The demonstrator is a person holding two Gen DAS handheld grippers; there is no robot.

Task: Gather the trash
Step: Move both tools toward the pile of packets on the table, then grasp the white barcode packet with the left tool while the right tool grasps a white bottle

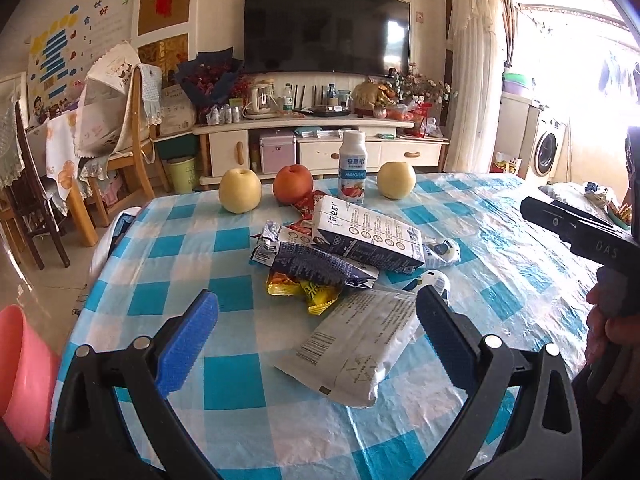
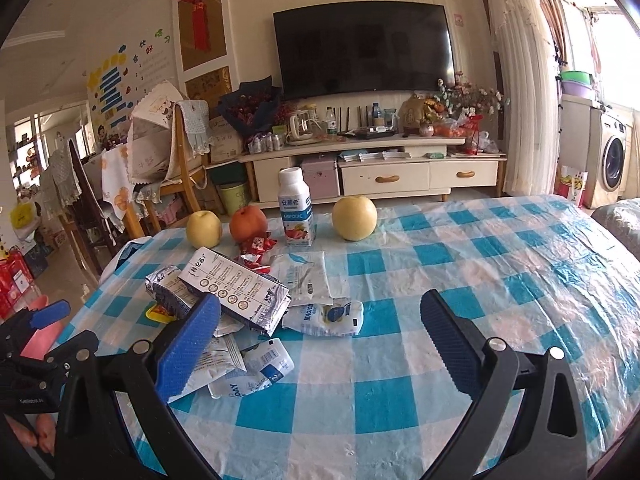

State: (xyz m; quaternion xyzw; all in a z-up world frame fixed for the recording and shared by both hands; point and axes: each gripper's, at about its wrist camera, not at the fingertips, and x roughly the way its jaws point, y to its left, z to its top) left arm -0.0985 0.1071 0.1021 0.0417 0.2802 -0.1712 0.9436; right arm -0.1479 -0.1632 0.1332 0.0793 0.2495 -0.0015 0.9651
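Observation:
A heap of trash lies mid-table: a flattened milk carton (image 1: 370, 236) (image 2: 236, 284), a dark blue foil pack (image 1: 316, 266), a yellow snack wrapper (image 1: 316, 294), red wrappers (image 2: 256, 246) and white pouches (image 2: 324, 314). Nearest to me is a white packet (image 1: 356, 344), lying between the fingers of my left gripper (image 1: 318, 328), which is open just above the cloth. My right gripper (image 2: 320, 330) is open too, hovering right of the heap with its left finger over the white packet's edge. Nothing is held.
Two yellow apples (image 1: 240, 191) (image 1: 397, 180), a red apple (image 1: 293, 184) and a yogurt bottle (image 1: 352, 168) stand along the far edge of the blue-checked table (image 1: 500, 264). A pink basin (image 1: 20, 364) sits low at the left. Chairs (image 1: 120, 128) stand beyond the table's left.

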